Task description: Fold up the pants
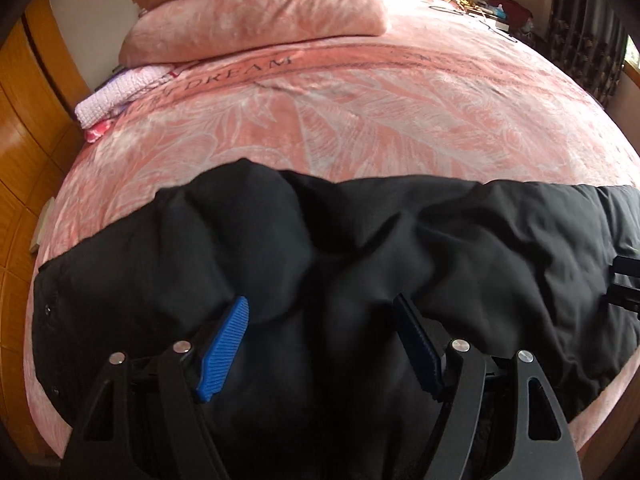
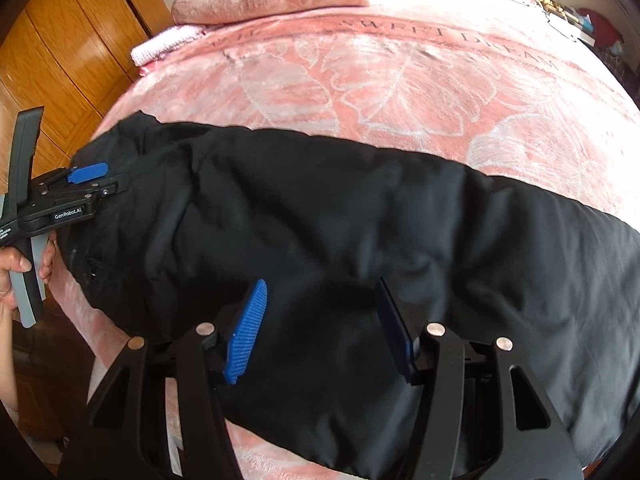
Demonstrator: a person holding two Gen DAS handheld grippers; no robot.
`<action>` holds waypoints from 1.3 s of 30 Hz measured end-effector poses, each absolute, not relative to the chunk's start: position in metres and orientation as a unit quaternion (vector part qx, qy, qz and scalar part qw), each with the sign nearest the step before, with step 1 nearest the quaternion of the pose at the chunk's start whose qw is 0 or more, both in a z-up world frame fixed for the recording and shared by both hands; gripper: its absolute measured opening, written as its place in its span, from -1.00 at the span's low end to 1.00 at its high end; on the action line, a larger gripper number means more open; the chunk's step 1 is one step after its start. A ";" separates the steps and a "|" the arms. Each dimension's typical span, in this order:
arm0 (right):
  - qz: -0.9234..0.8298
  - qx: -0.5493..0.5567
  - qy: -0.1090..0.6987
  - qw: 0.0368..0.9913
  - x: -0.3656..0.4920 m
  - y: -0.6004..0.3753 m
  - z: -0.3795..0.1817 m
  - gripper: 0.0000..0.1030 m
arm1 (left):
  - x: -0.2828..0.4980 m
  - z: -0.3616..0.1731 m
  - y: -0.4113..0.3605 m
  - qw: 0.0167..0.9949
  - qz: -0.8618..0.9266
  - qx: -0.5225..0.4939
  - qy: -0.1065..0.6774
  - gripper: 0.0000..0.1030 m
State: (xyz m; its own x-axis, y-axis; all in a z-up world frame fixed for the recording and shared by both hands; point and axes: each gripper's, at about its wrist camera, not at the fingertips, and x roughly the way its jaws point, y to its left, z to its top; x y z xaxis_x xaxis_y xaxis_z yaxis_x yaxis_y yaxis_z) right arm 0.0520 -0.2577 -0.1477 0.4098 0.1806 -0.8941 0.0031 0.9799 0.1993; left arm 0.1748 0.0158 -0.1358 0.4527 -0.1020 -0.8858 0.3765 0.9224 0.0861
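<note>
Black pants [image 2: 320,232] lie crosswise on the pink blanket [image 2: 400,92], along its near edge. My left gripper [image 1: 320,344] and right gripper [image 2: 320,328] hover over them, fingers spread, holding nothing. Judgement: pinch the near hem through both layers, then carry it across. Open blanket beyond the pants; pillows [image 1: 256,20] well apart.

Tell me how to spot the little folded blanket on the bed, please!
Look at the big bed with the pink flowery bedspread. Go to the stacked pink pillows at its far end, then down to the edge beside the wooden wardrobe. The folded blanket lies there: pale lilac and knobbly, unlike the salmon-pink bedding or black pants.
</note>
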 end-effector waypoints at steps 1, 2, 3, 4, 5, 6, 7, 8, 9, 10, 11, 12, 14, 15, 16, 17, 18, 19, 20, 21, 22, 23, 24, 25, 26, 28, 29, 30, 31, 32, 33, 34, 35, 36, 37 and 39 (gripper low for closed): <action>0.050 0.081 0.544 0.834 0.054 -0.258 -0.153 0.10 | 0.176 -0.141 0.021 0.845 -0.146 0.114 0.501 0.49; 0.050 0.079 0.544 0.834 0.055 -0.258 -0.156 0.09 | 0.177 -0.140 0.027 0.850 -0.146 0.095 0.497 0.46; 0.049 0.076 0.544 0.834 0.055 -0.257 -0.156 0.08 | 0.175 -0.135 0.031 0.852 -0.140 0.078 0.498 0.36; 0.045 0.074 0.543 0.835 0.053 -0.257 -0.152 0.08 | 0.173 -0.128 0.036 0.854 -0.133 0.063 0.500 0.31; 0.045 0.079 0.538 0.838 0.049 -0.258 -0.147 0.08 | 0.167 -0.119 0.043 0.855 -0.124 0.047 0.501 0.30; 0.050 0.089 0.531 0.841 0.044 -0.260 -0.141 0.08 | 0.158 -0.110 0.051 0.859 -0.114 0.027 0.498 0.30; 0.056 0.099 0.525 0.843 0.039 -0.261 -0.135 0.08 | 0.146 -0.099 0.061 0.863 -0.105 0.004 0.495 0.30; 0.060 0.107 0.520 0.846 0.035 -0.261 -0.129 0.08 | 0.133 -0.089 0.073 0.865 -0.091 -0.020 0.493 0.30; 0.062 0.112 0.515 0.848 0.030 -0.260 -0.124 0.08 | 0.120 -0.083 0.083 0.866 -0.074 -0.044 0.493 0.34; 0.061 0.117 0.514 0.848 0.026 -0.257 -0.121 0.09 | 0.107 -0.081 0.092 0.864 -0.059 -0.068 0.496 0.35; 0.062 0.123 0.516 0.845 0.023 -0.253 -0.119 0.11 | 0.092 -0.080 0.101 0.861 -0.046 -0.092 0.498 0.37; 0.067 0.133 0.518 0.842 0.020 -0.248 -0.119 0.10 | 0.080 -0.082 0.107 0.858 -0.036 -0.112 0.500 0.37; 0.082 0.156 0.521 0.835 0.014 -0.238 -0.121 0.08 | 0.058 -0.089 0.116 0.854 0.001 -0.135 0.502 0.37; 0.088 0.165 0.524 0.831 0.010 -0.233 -0.122 0.09 | 0.049 -0.094 0.119 0.854 0.017 -0.144 0.500 0.36; 0.091 0.169 0.526 0.828 0.008 -0.229 -0.123 0.09 | 0.043 -0.099 0.123 0.853 0.027 -0.151 0.499 0.36; 0.093 0.168 0.529 0.827 0.005 -0.224 -0.124 0.09 | 0.040 -0.106 0.126 0.848 0.034 -0.158 0.505 0.33; 0.094 0.163 0.532 0.826 0.003 -0.220 -0.125 0.08 | 0.040 -0.112 0.130 0.842 0.034 -0.171 0.510 0.27; 0.093 0.157 0.534 0.826 0.001 -0.217 -0.126 0.08 | 0.040 -0.118 0.136 0.836 0.023 -0.195 0.512 0.20; 0.090 0.151 0.537 0.825 0.000 -0.215 -0.127 0.08 | 0.042 -0.123 0.141 0.831 0.016 -0.220 0.511 0.05; 0.089 0.148 0.539 0.824 -0.001 -0.215 -0.128 0.08 | 0.045 -0.128 0.146 0.825 0.015 -0.241 0.511 0.02; 0.088 0.147 0.540 0.824 -0.002 -0.215 -0.129 0.08 | 0.049 -0.132 0.152 0.817 0.015 -0.263 0.512 0.00; 0.085 0.148 0.541 0.824 -0.003 -0.216 -0.130 0.08 | 0.051 -0.135 0.157 0.813 0.010 -0.289 0.506 -0.05; 0.082 0.149 0.541 0.824 -0.003 -0.217 -0.130 0.08 | 0.054 -0.137 0.163 0.807 0.007 -0.312 0.501 -0.12; 0.080 0.147 0.542 0.824 -0.004 -0.218 -0.131 0.08 | 0.056 -0.138 0.167 0.802 0.007 -0.331 0.497 -0.14; 0.077 0.143 0.542 0.824 -0.005 -0.219 -0.132 0.08 | 0.057 -0.138 0.172 0.799 0.004 -0.349 0.490 -0.15; 0.071 0.133 0.545 0.825 -0.005 -0.219 -0.134 0.08 | 0.064 -0.139 0.175 0.793 0.006 -0.361 0.490 -0.32; 0.070 0.130 0.546 0.824 -0.004 -0.218 -0.135 0.09 | 0.065 -0.140 0.175 0.792 0.010 -0.362 0.491 -0.51; 0.070 0.128 0.548 0.824 -0.002 -0.217 -0.137 0.09 | 0.066 -0.140 0.175 0.793 0.012 -0.362 0.491 -0.62; 0.070 0.127 0.548 0.824 -0.002 -0.216 -0.137 0.09 | 0.066 -0.140 0.174 0.794 0.015 -0.358 0.492 -0.68; 0.069 0.124 0.549 0.824 -0.001 -0.215 -0.138 0.09 | 0.066 -0.141 0.174 0.795 0.018 -0.353 0.493 -0.79; 0.069 0.122 0.549 0.824 -0.001 -0.214 -0.138 0.09 | 0.067 -0.140 0.175 0.795 0.019 -0.357 0.491 -0.86; 0.068 0.119 0.550 0.824 0.000 -0.213 -0.139 0.09 | 0.063 -0.139 0.176 0.795 0.020 -0.362 0.486 -0.89; 0.068 0.118 0.550 0.824 0.000 -0.213 -0.139 0.09 | 0.058 -0.137 0.177 0.799 0.022 -0.360 0.480 -0.92; 0.068 0.118 0.550 0.824 0.000 -0.213 -0.139 0.09 | 0.053 -0.134 0.176 0.805 0.030 -0.353 0.476 -0.94; 0.069 0.119 0.551 0.823 0.001 -0.214 -0.139 0.08 | 0.048 -0.133 0.174 0.809 0.039 -0.342 0.476 -0.94; 0.068 0.119 0.553 0.822 0.001 -0.215 -0.140 0.08 | 0.043 -0.138 0.172 0.816 0.050 -0.319 0.479 -0.94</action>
